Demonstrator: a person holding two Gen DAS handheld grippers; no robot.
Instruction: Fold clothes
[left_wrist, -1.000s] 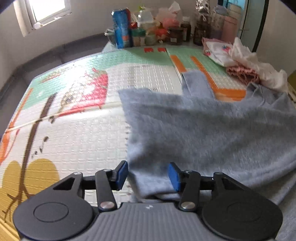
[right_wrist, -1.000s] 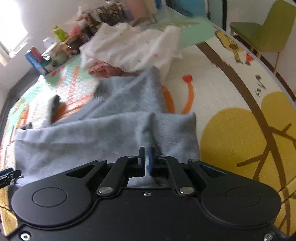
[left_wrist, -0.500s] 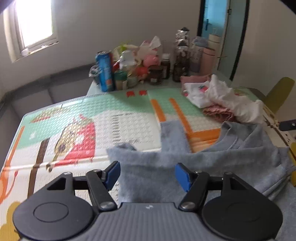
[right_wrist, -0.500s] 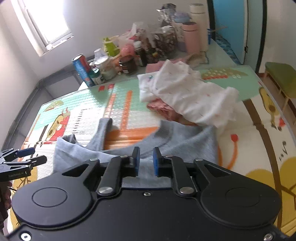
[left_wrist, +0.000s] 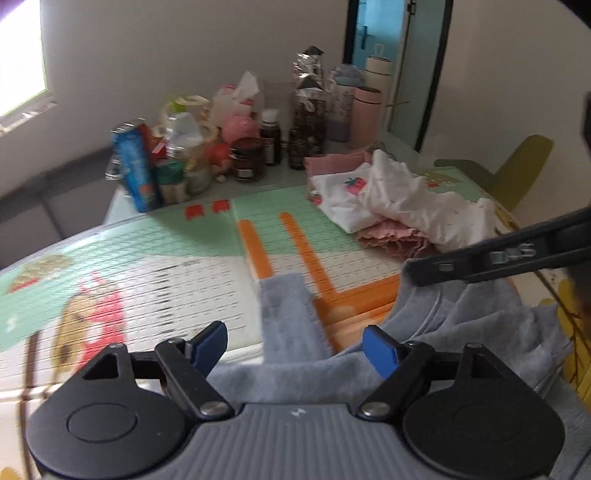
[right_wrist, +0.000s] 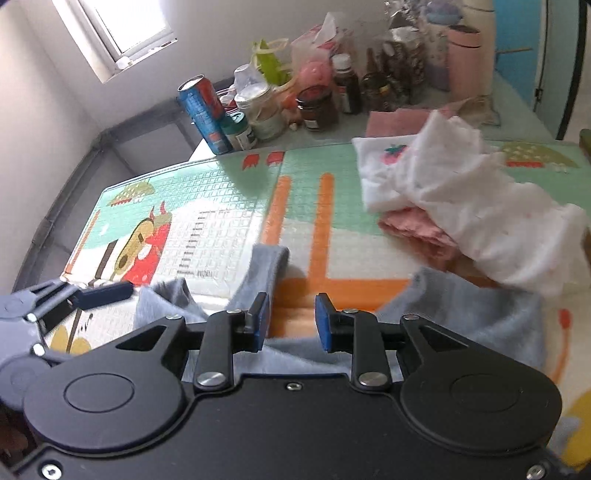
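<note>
Both tools are hovering empty: the left gripper (left_wrist: 295, 345) is gaping wide, the right gripper (right_wrist: 290, 321) spread partway. Below them the grey sweatshirt (left_wrist: 476, 325) is lying rumpled on the cartoon play mat (right_wrist: 221, 206). At two o'clock a white strawberry-print garment (right_wrist: 461, 192) is sprawling; no labels are readable.

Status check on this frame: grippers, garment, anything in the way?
Left gripper open, empty. Right gripper open, empty. Grey sweater rumpled on play mat, not folded. White and pink clothes pile beside it.
</note>
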